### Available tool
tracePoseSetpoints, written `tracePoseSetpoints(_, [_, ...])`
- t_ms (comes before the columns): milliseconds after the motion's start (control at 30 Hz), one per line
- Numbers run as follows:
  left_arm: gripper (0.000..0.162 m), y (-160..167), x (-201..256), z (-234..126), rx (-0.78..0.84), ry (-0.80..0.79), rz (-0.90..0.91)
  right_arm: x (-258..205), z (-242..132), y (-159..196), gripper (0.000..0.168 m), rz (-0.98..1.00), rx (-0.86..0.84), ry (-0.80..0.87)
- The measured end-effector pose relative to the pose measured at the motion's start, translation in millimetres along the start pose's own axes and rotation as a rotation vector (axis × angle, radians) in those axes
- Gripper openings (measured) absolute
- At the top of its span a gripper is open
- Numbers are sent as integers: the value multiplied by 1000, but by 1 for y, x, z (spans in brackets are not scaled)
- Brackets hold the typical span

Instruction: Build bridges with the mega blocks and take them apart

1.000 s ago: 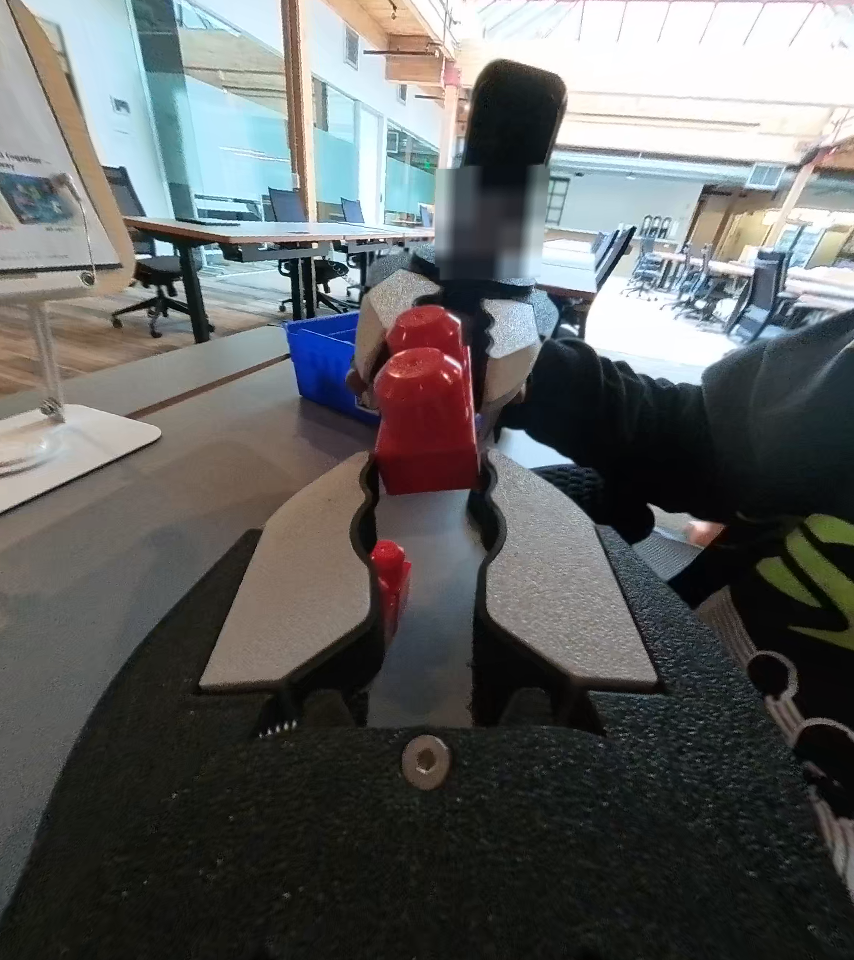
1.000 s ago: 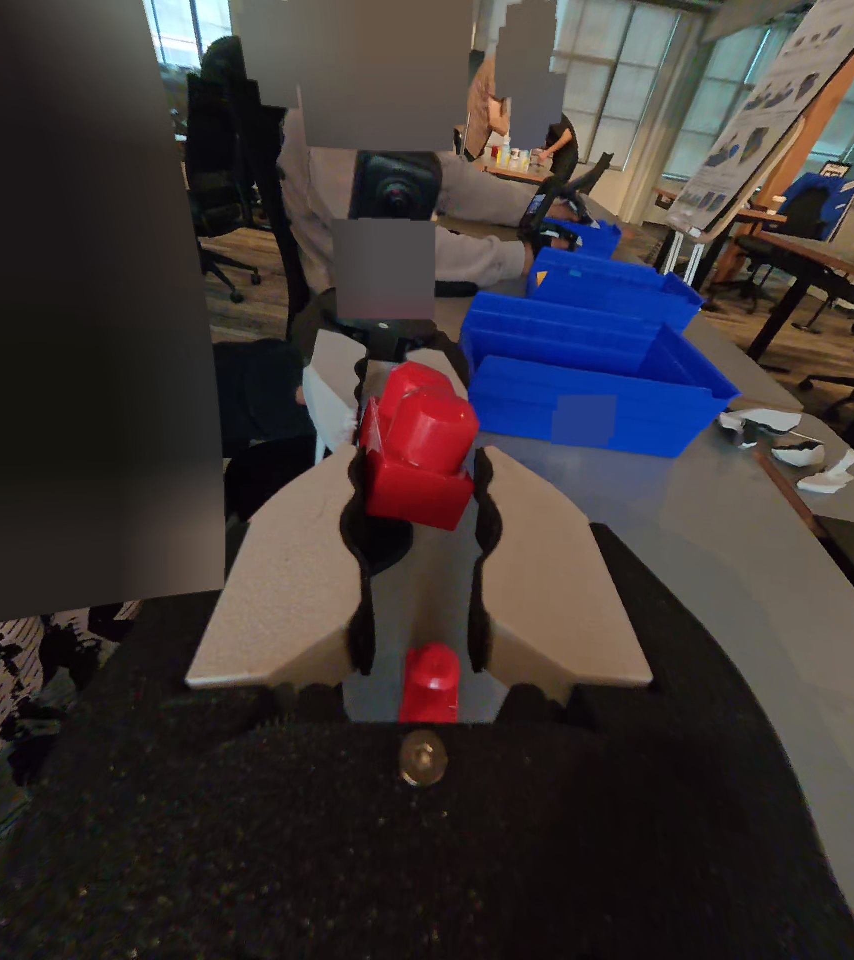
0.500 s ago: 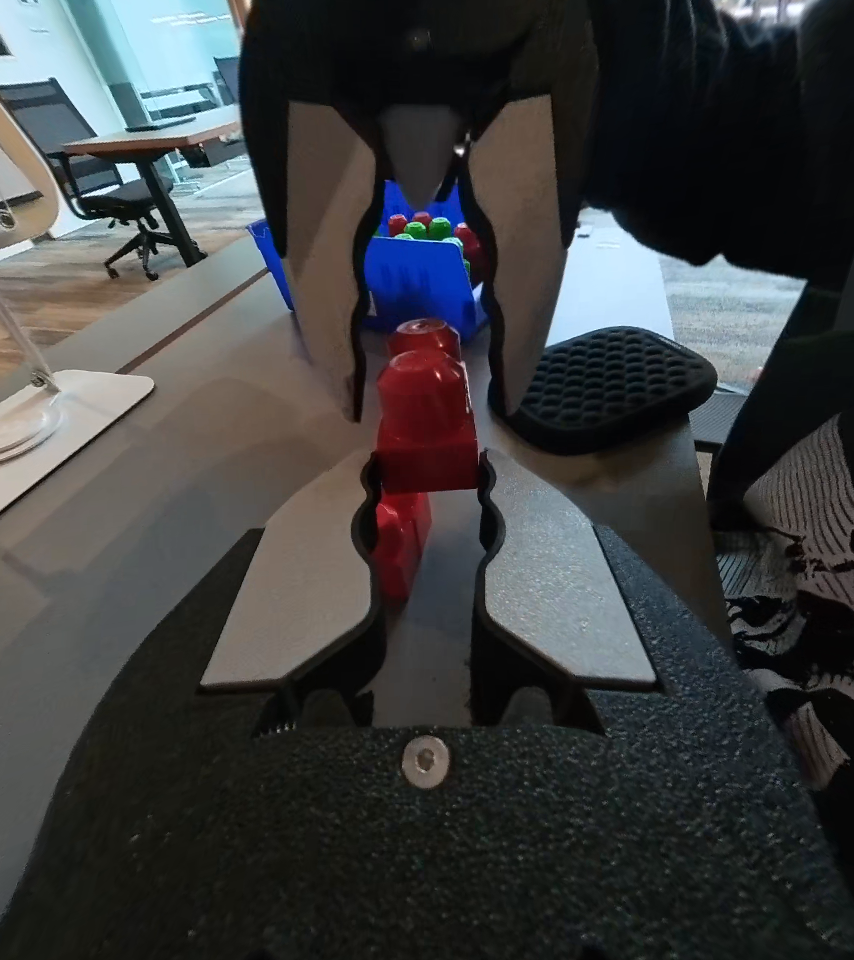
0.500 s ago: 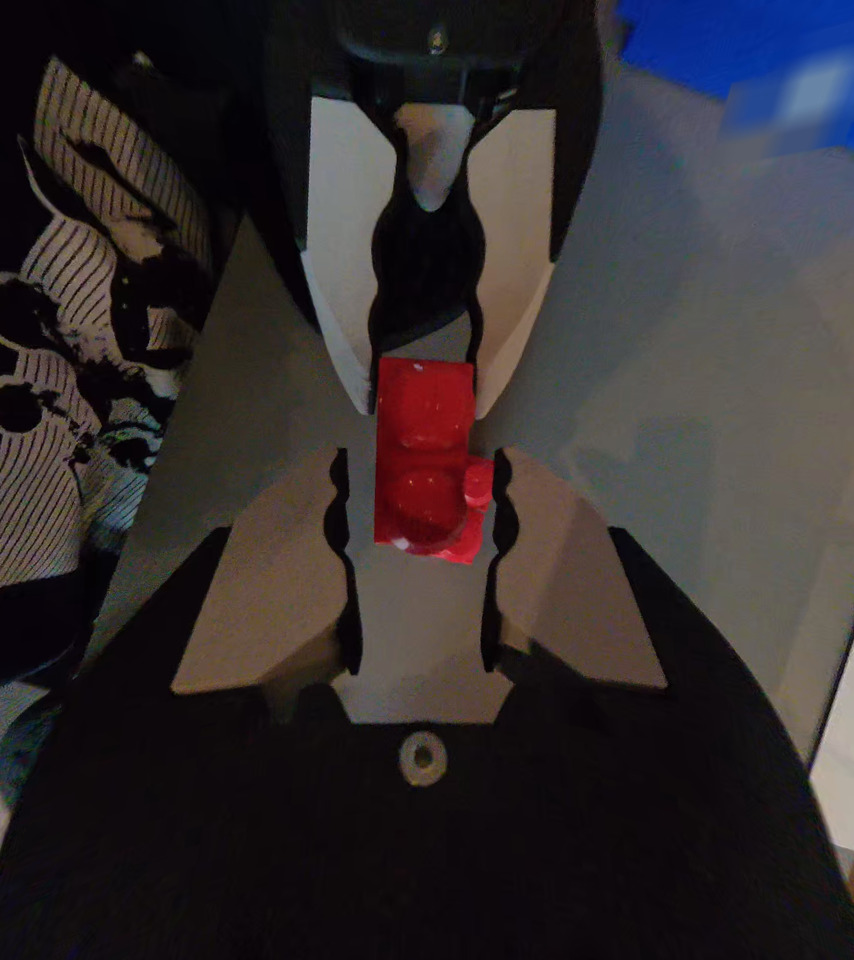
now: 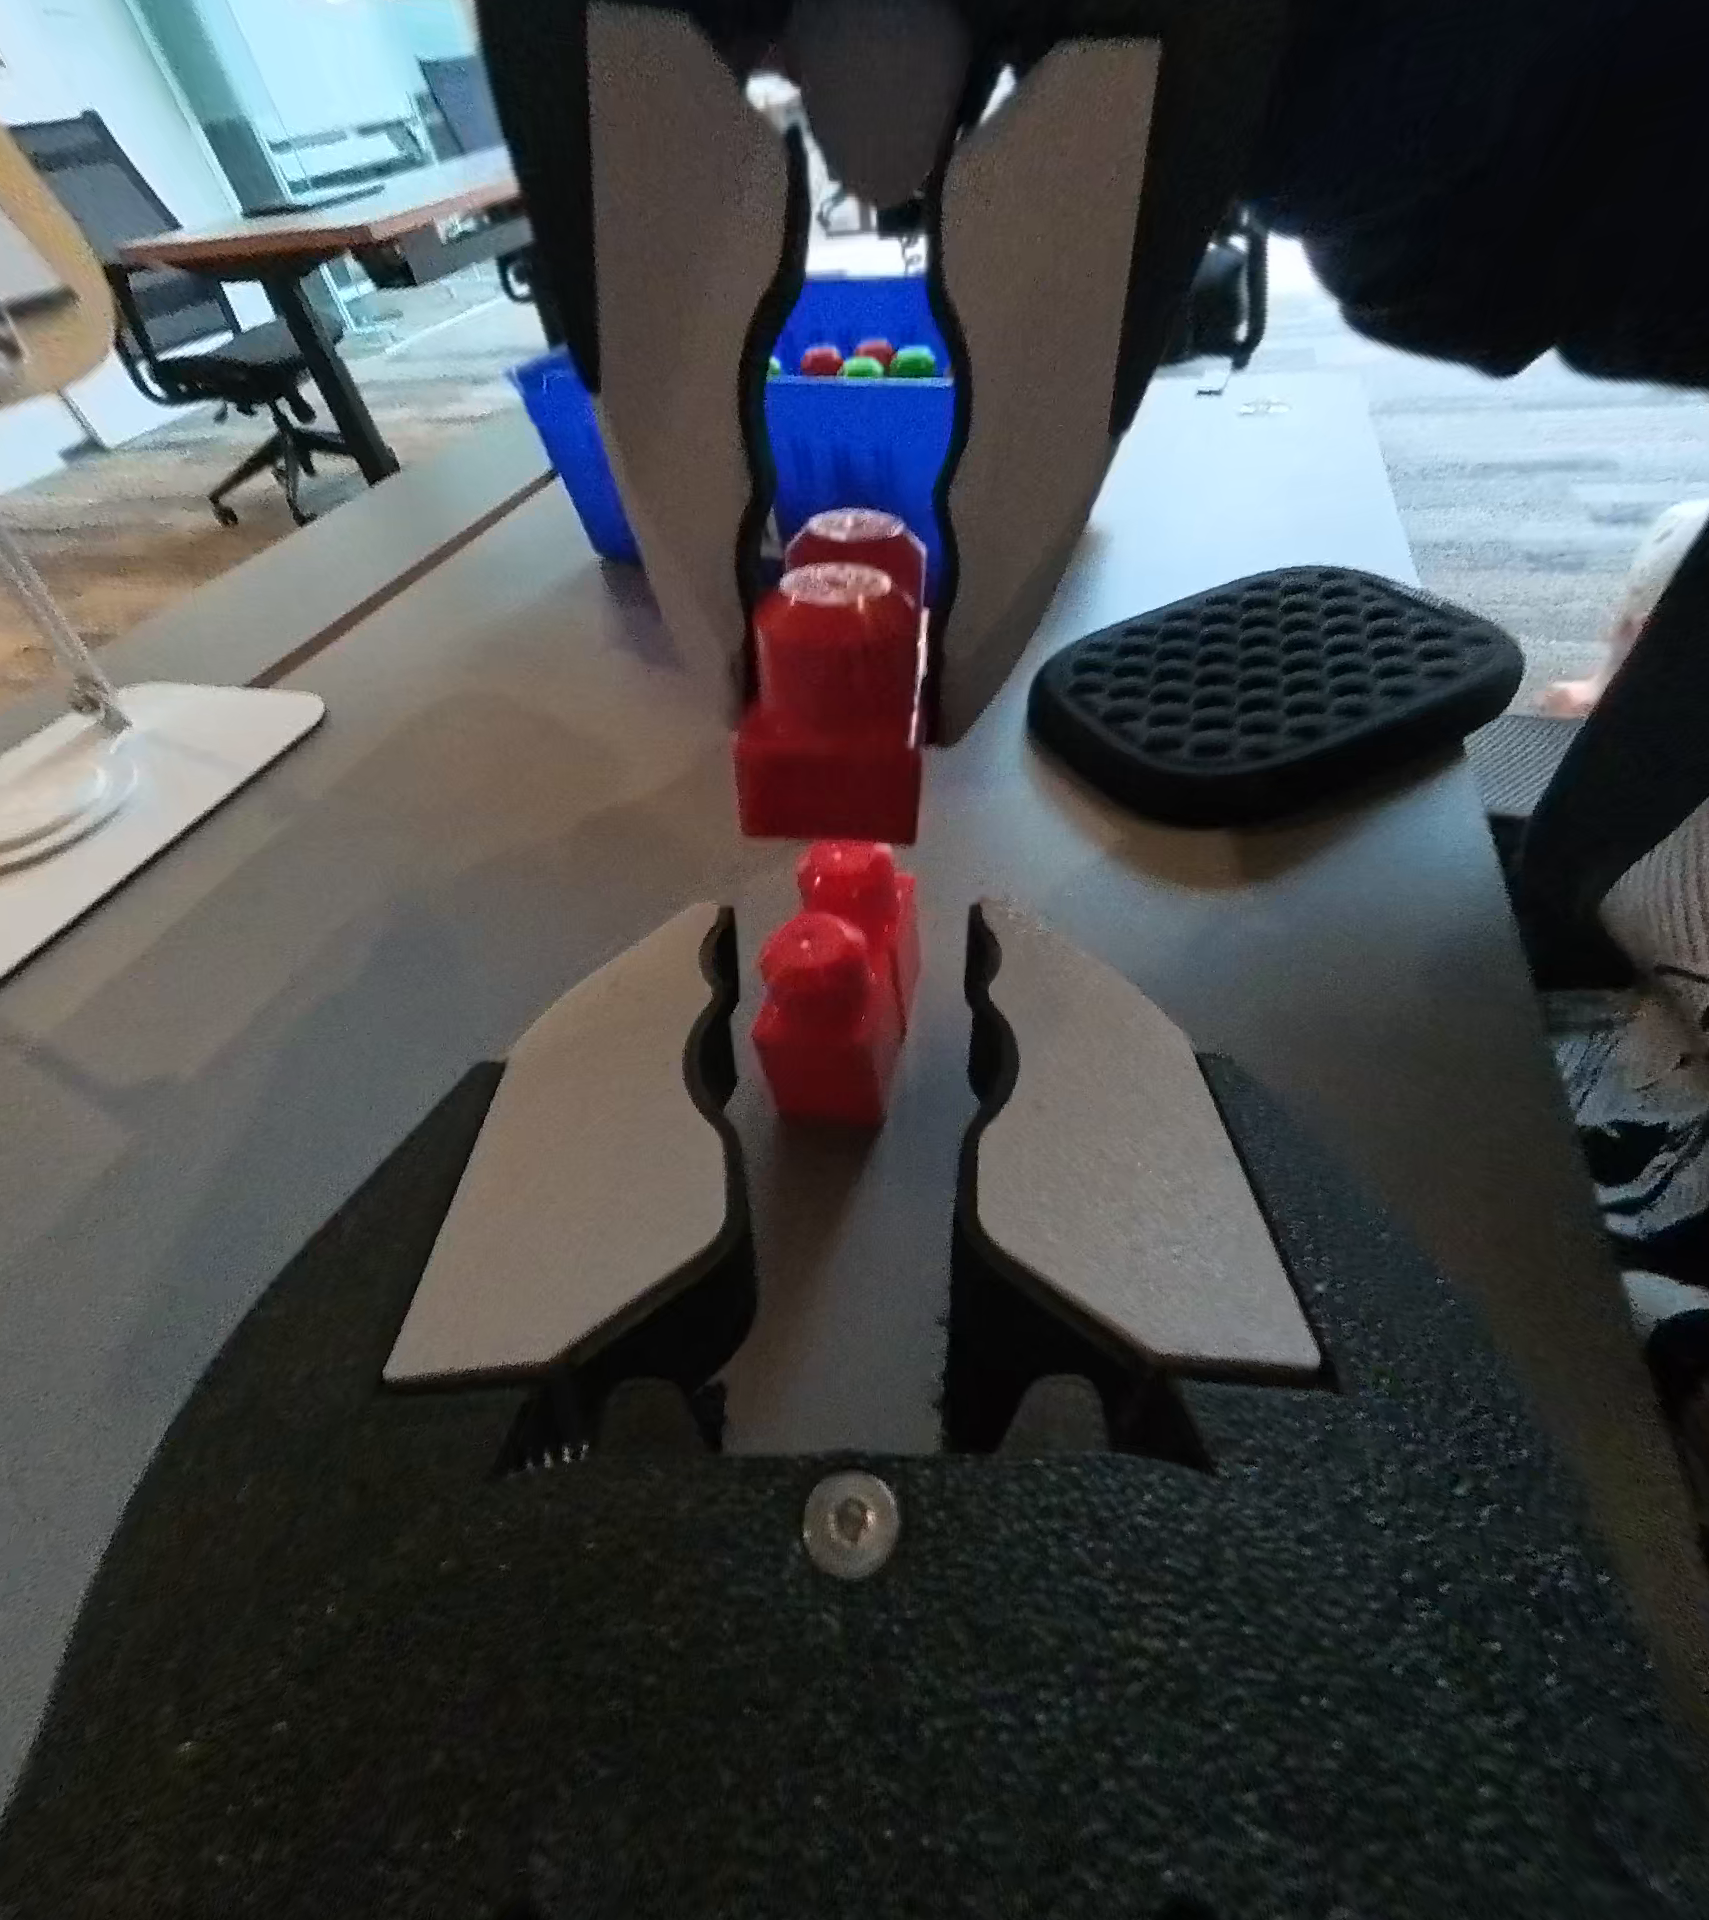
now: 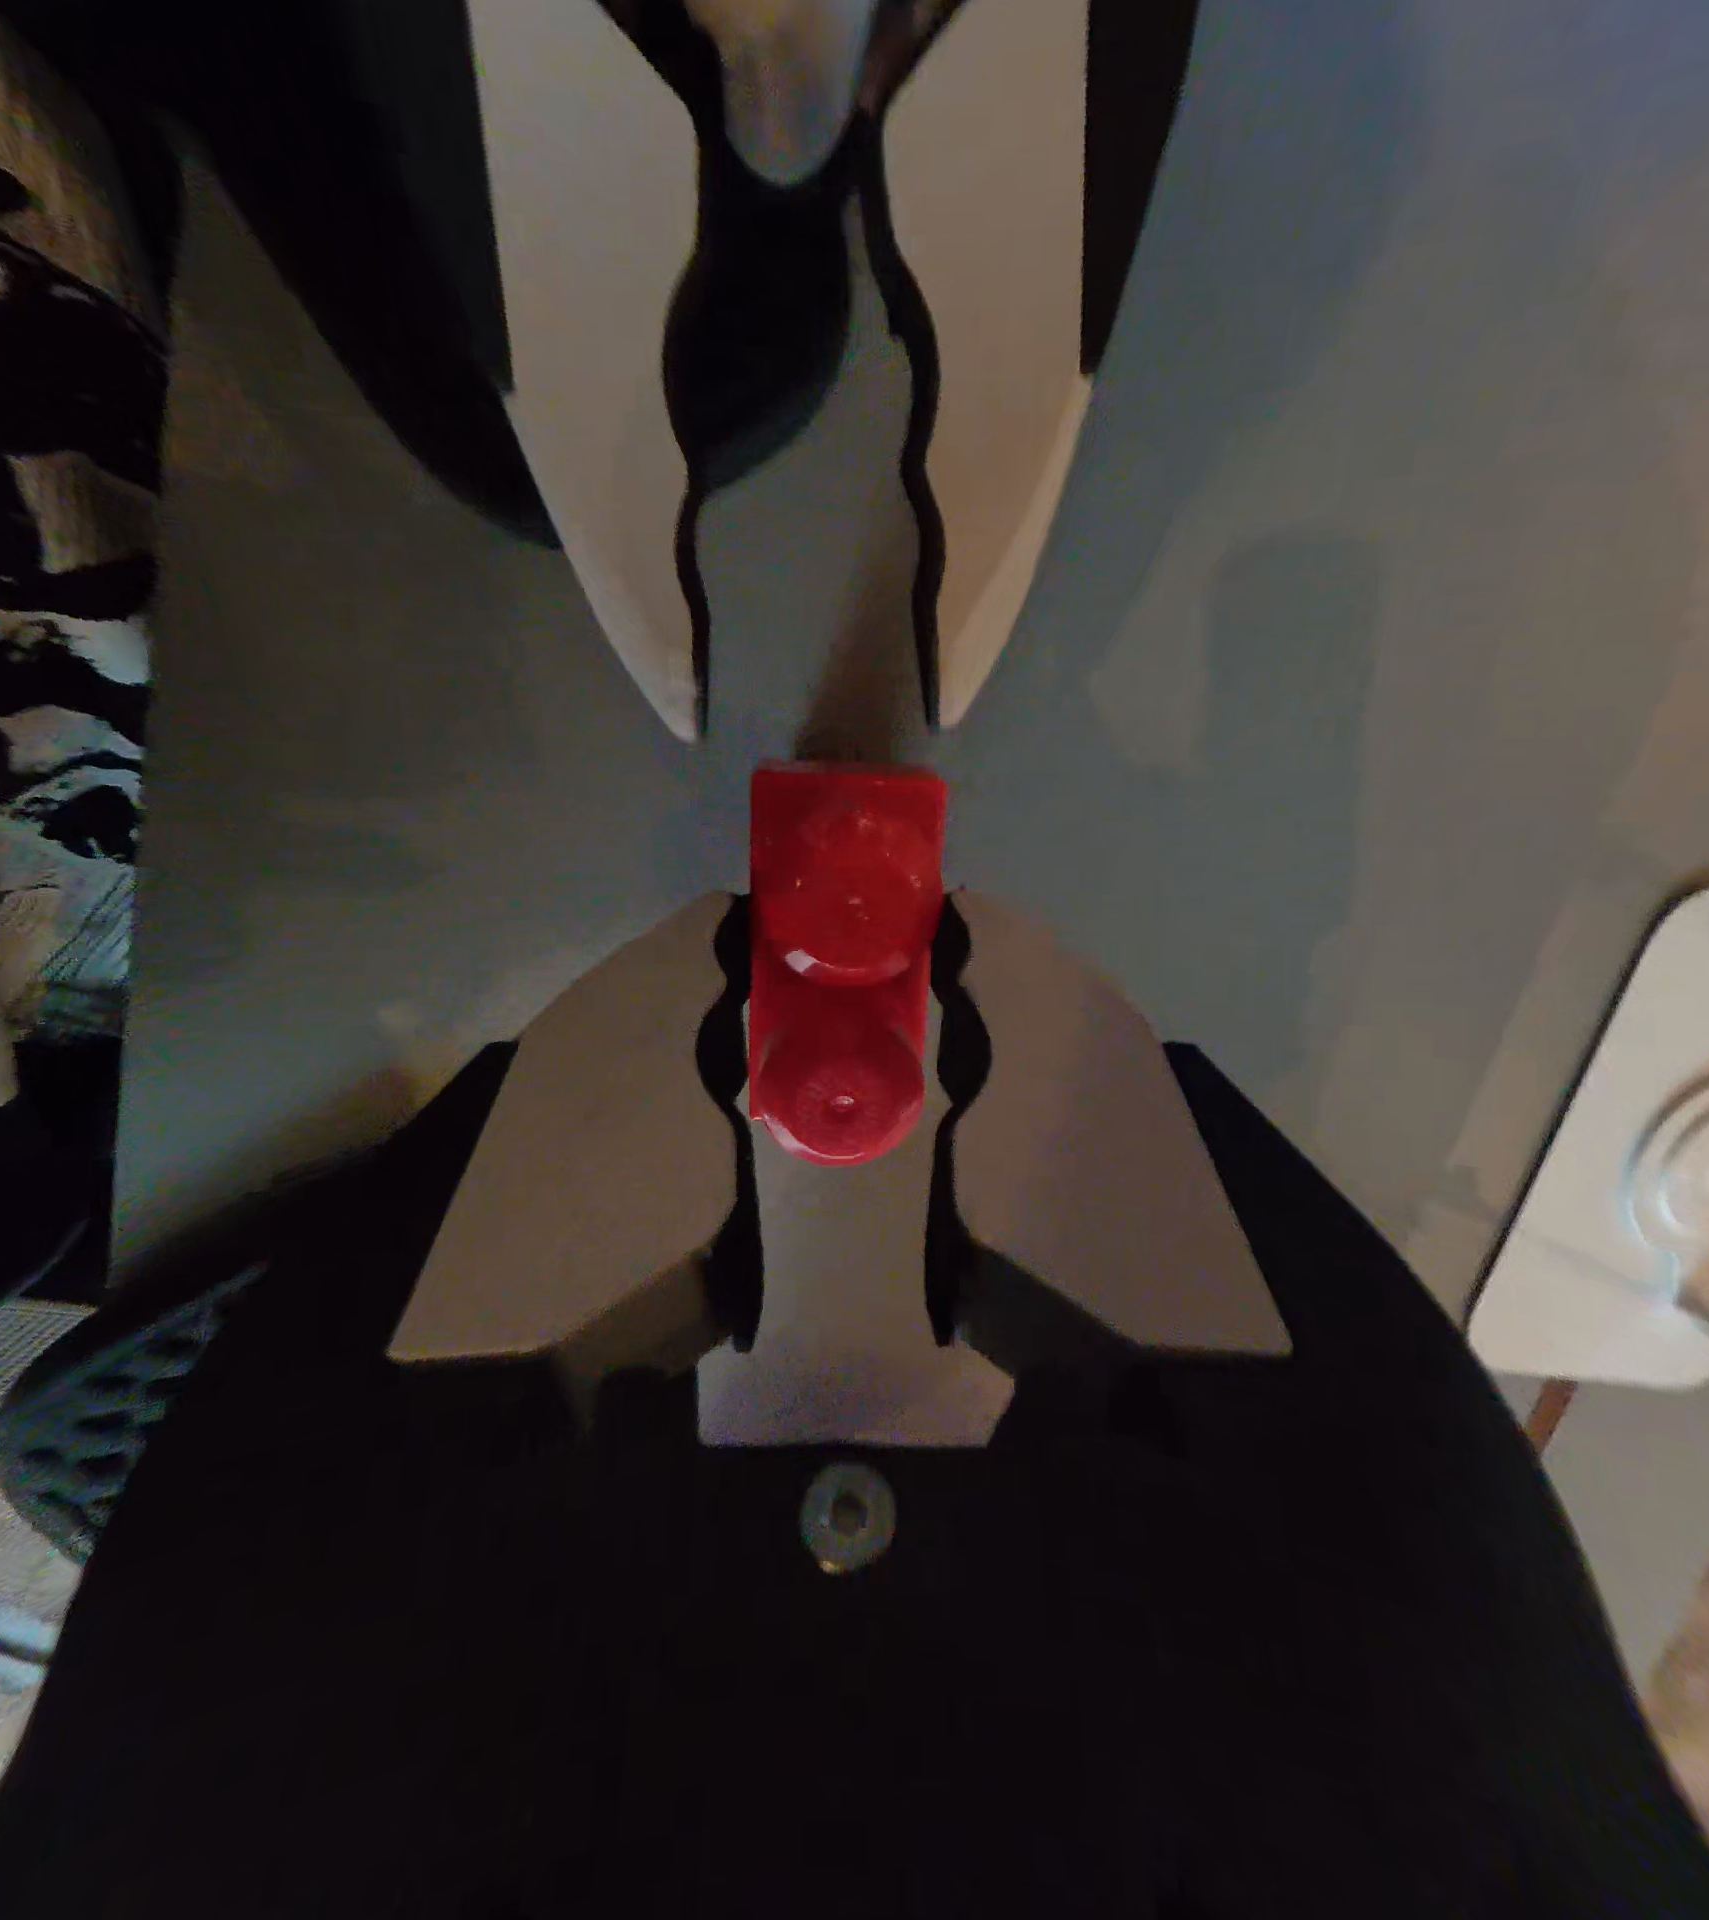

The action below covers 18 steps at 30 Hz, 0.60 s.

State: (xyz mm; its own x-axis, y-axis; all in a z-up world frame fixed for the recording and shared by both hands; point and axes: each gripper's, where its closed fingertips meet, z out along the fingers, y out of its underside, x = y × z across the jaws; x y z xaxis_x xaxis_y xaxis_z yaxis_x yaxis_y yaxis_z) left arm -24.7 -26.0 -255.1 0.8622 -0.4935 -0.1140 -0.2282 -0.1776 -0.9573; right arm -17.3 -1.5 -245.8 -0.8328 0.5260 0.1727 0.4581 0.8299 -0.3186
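Note:
My right gripper (image 6: 839, 904) points down at the grey table (image 6: 1245, 520) and is shut on a red two-stud block (image 6: 839, 987). In the left wrist view it comes down from above (image 5: 839, 717) and holds this block (image 5: 829, 748) just over a second red block (image 5: 834, 997) that stands on the table. My left gripper (image 5: 850, 914) is open, with the lower block between its fingers and a gap on each side. It also shows in the right wrist view (image 6: 814, 722), open, just beyond the held block. The lower block is hidden there.
A blue bin (image 5: 860, 447) with red and green blocks stands behind. A black honeycomb pad (image 5: 1276, 686) lies to the right near the table's edge. A white stand base (image 5: 102, 769) sits to the left, also in the right wrist view (image 6: 1660, 1143). A person's patterned clothing is at the right. Left and right tips are no more than a few centimetres apart.
My left gripper has opened and let go of the upper red block. My right gripper has swung overhead and shut on it. The two red blocks now show a gap between them.

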Motion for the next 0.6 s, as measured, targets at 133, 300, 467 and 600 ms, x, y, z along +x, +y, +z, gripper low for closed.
tracePoseSetpoints(133, [43,17,-6,0,-36,16,-7,4,11,11,33,31,-30,22])
tracePoseSetpoints(300, [42,22,-9,-5,-20,26,-53,8,26,17,33,18,-44,7])
tracePoseSetpoints(467, [38,25,-6,-4,-37,37,-52,12,36,21,33,33,-76,-11])
tracePoseSetpoints(600, [39,31,-4,0,-86,60,-63,9,40,19,33,32,-76,-29])
